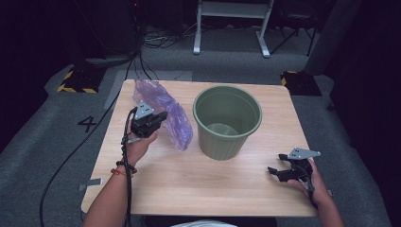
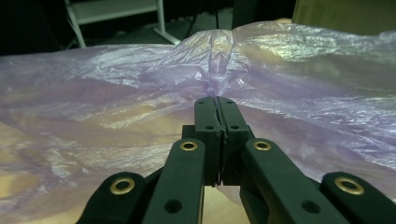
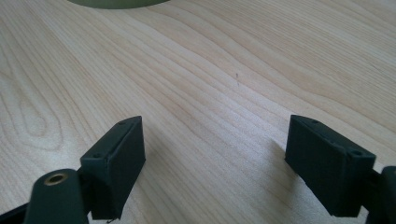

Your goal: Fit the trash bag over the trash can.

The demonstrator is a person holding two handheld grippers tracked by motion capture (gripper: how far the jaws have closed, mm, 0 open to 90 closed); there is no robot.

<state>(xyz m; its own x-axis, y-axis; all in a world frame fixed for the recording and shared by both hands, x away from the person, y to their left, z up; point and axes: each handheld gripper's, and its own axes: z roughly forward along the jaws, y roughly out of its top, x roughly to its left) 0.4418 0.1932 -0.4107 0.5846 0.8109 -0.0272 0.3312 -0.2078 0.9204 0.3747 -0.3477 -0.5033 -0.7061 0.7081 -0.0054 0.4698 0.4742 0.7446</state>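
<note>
A thin purple plastic bag (image 1: 166,112) hangs crumpled above the left half of the wooden table (image 1: 203,189), just left of a green bin (image 1: 227,121). My left gripper (image 1: 161,118) is shut on a pinched fold of that bag (image 2: 219,79), with the film spreading to both sides of the closed jaws in the left gripper view. My right gripper (image 1: 279,169) rests low at the table's front right, open, with only bare wood between its pads (image 3: 116,163). The bin's base (image 3: 116,3) peeks in at the top of the right gripper view.
The bin stands upright near the table's middle, its inside bare of any liner. Bare wood lies between the bin and the right gripper. Beyond the table are grey carpet, black cables (image 1: 142,61) and a white frame's legs (image 1: 231,28).
</note>
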